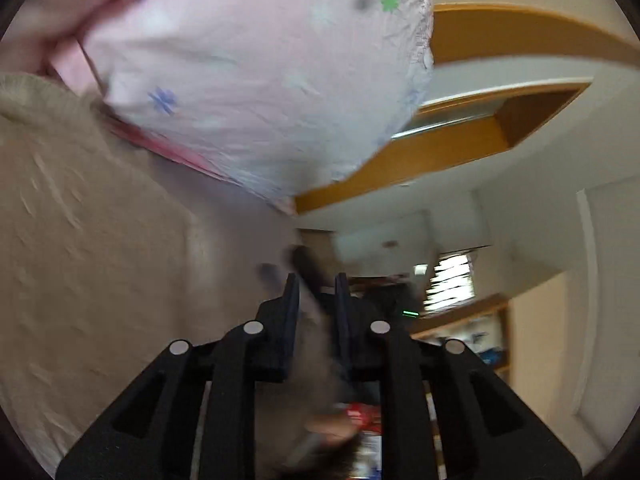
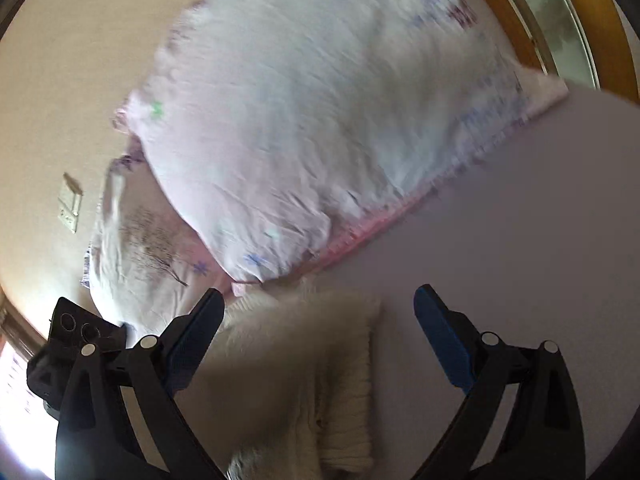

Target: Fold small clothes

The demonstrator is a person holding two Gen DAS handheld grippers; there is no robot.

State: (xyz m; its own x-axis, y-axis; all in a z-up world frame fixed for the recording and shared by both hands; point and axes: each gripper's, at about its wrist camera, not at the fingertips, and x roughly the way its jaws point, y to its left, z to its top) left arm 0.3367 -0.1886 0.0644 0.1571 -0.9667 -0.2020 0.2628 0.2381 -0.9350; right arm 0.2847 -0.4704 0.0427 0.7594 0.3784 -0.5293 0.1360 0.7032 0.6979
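Observation:
A cream knitted garment (image 2: pixel 304 368) lies on the pale bed sheet (image 2: pixel 520 280), bunched in a fold between my right gripper's fingers. My right gripper (image 2: pixel 320 308) is open wide just above it, its blue pads on either side. In the left wrist view the same beige knit (image 1: pixel 88 240) fills the left side, blurred by motion. My left gripper (image 1: pixel 316 280) has its jaws nearly together; a blurred strip of something pale lies between them, and I cannot tell whether it is gripped.
A big pink-white pillow with flower prints (image 1: pixel 256 72) (image 2: pixel 320 120) lies just beyond the garment. A wooden headboard (image 1: pixel 440 156) and a wall stand behind. The left gripper's body (image 2: pixel 76 344) shows at the lower left of the right wrist view.

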